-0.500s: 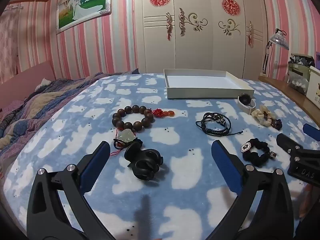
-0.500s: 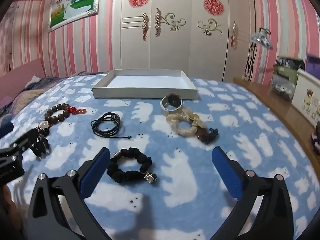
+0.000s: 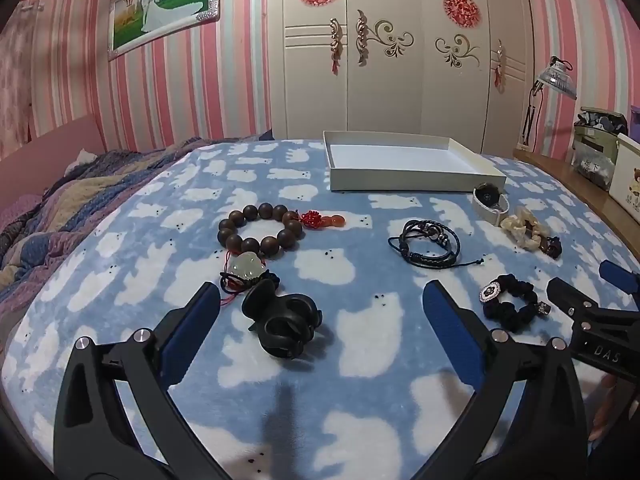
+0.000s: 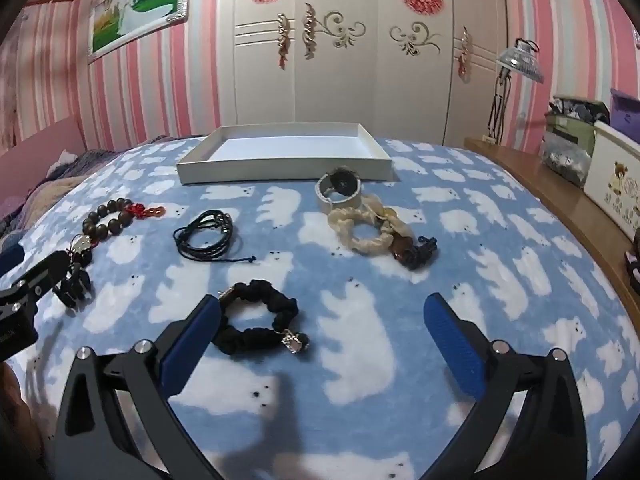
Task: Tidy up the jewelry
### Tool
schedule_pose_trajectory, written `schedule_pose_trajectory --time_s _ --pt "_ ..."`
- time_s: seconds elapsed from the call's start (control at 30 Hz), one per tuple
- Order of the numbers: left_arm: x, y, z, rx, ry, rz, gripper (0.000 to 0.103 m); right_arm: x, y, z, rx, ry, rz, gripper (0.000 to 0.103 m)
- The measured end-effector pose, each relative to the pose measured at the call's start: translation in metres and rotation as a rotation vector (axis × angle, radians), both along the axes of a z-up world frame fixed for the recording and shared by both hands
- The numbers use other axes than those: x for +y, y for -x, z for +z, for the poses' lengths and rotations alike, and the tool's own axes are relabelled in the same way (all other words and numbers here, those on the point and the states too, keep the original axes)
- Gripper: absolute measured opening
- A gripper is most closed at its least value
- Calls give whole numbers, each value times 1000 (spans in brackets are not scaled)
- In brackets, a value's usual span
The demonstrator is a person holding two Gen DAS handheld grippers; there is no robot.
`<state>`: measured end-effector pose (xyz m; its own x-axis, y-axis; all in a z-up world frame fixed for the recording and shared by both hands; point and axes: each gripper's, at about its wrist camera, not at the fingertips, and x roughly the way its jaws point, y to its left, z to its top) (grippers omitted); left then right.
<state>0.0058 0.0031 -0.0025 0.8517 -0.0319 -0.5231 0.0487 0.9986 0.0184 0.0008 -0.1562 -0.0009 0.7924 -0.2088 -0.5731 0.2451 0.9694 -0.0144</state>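
Note:
Several jewelry pieces lie on a blue bear-print blanket [image 3: 360, 420]. In the left wrist view a black ring-shaped piece [image 3: 286, 320] sits just ahead of my open left gripper [image 3: 322, 300], with a pale jade pendant [image 3: 244, 266] and a brown bead bracelet [image 3: 260, 230] beyond it. A black cord bracelet [image 3: 428, 242] lies mid-blanket. The right wrist view has a black scrunchie bracelet [image 4: 260, 322] between the fingers of my open right gripper [image 4: 322, 310], untouched. A cream scrunchie [image 4: 370, 228] and a white watch [image 4: 340, 190] lie farther off. An empty white tray [image 4: 280, 170] stands at the back.
A wooden ledge [image 4: 560, 196] on the right carries boxes and a lamp [image 4: 520, 64]. A striped quilt [image 3: 60, 208] is bunched at the left. White wardrobe doors [image 3: 384, 60] stand behind the bed. My right gripper's fingers [image 3: 576, 304] show at the left wrist view's right edge.

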Motion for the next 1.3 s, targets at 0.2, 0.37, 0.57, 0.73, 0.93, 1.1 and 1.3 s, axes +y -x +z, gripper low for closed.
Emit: schedule_pose_trajectory --time_s 0.2,0.37,0.57,0.73,0.93,1.1,1.3 --pt "1 -3 -2 18 5 3 100 0 -3 -3 17 6 -4 101" --pt "0 -4 -2 22 0 6 100 3 -1 -1 6 22 -5 101" --pt "-2 -4 -3 25 -6 7 100 2 -1 -1 7 15 -4 101" --pt "-1 -5 -3 27 -5 13 100 2 -1 -1 0 20 -2 101" --pt "0 -6 -4 35 -2 18 100 2 0 -1 0 18 -3 101" --pt "0 -7 -4 39 -4 19 100 0 0 -1 1 9 -10 101" --pt "0 -7 -5 44 -3 21 100 0 -1 -2 4 8 -10 101"
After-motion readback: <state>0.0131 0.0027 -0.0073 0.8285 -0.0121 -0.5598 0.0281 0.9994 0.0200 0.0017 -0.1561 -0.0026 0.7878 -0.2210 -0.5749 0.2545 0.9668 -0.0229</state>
